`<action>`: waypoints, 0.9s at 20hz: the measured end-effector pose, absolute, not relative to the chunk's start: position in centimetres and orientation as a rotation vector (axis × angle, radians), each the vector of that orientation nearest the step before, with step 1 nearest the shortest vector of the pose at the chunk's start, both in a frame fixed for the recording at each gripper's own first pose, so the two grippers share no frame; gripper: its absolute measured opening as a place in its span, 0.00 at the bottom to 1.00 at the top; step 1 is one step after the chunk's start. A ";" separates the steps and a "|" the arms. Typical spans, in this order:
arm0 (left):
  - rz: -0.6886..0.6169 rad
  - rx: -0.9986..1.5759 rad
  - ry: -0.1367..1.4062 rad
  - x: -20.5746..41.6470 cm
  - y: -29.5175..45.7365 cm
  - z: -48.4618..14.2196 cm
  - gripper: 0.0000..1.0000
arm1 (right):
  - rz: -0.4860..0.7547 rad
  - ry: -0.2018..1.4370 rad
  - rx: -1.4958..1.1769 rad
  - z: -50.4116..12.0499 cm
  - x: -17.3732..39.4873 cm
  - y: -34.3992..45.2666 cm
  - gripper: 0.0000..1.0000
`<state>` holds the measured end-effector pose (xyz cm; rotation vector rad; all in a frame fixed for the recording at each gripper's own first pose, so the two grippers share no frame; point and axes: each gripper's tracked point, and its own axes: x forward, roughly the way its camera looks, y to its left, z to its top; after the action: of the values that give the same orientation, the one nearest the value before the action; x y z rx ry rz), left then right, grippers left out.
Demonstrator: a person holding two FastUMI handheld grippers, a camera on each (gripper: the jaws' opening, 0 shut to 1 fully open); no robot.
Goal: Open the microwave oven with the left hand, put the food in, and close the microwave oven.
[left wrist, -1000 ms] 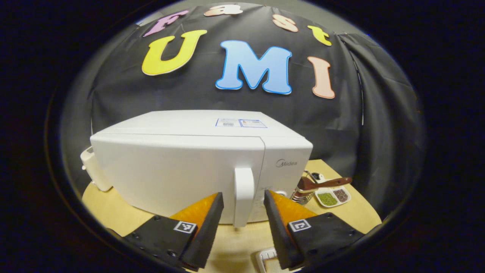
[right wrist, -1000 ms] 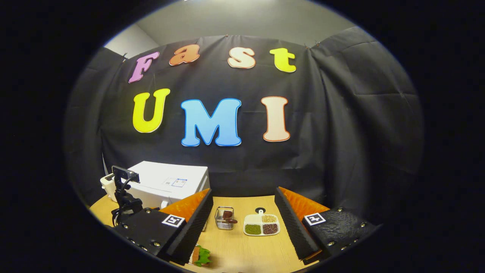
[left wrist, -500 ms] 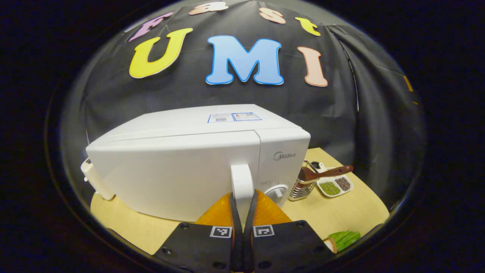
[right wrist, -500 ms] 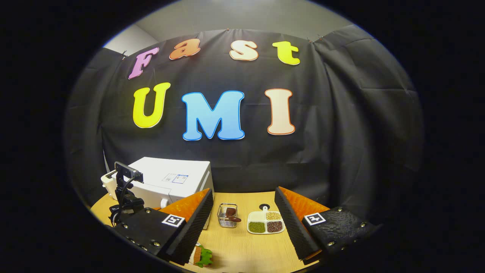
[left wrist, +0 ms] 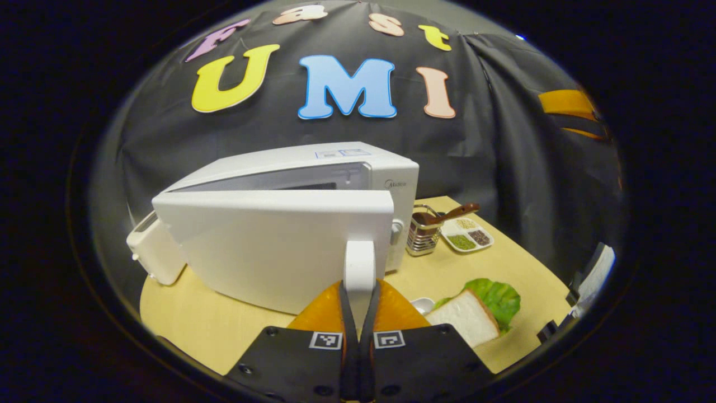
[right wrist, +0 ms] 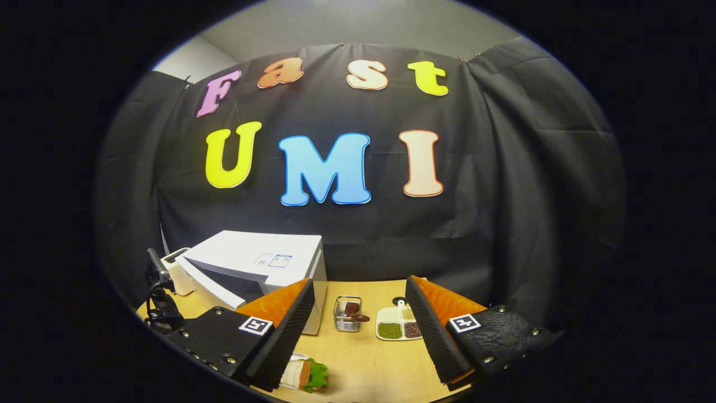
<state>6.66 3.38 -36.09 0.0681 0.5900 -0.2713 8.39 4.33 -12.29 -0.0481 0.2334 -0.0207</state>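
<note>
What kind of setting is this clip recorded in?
Most likely a staged kitchen corner in a recording booth, not a real home. A white microwave stands on a round wooden table with a sandwich and a divided dish of grains, and black cloth hangs behind as the wall.

Brand "Midea" on the microwave oven [left wrist: 400, 183] front; top stickers [right wrist: 272, 259] unreadable.

A: Lighting? 
B: Dim booth, light from above. White microwave [left wrist: 291, 246] door evenly lit, no glare; wooden table [left wrist: 184, 319] lit warm, soft shadow under door.
A: Sharpness? 
B: Centre sharp in both views. Strong fisheye bend at edges, sandwich [right wrist: 305, 374] slightly soft near rim.
</note>
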 end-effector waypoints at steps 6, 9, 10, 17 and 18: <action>-0.302 0.063 0.608 -0.2 7.9 -35.2 0.06 | 0.032 0.252 -0.055 -13.3 6.8 8.3 0.99; -0.307 0.032 0.619 -3.3 11.1 -35.0 0.07 | 0.052 0.269 -0.063 -13.9 6.6 9.7 0.99; -0.299 0.037 0.621 -4.4 12.2 -34.9 0.07 | 0.059 0.275 -0.063 -14.0 6.7 10.2 0.99; -0.183 0.029 0.647 -9.9 21.5 -34.4 0.07 | 0.050 0.320 -0.063 -16.1 6.1 12.1 0.99; -0.168 0.031 0.648 -10.6 23.0 -34.4 0.07 | 0.048 0.330 -0.062 -16.6 6.0 12.2 0.99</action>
<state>-10.63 22.97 -34.42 0.0309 0.6476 -0.1677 6.01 12.24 -16.57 -0.0621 0.3303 0.0479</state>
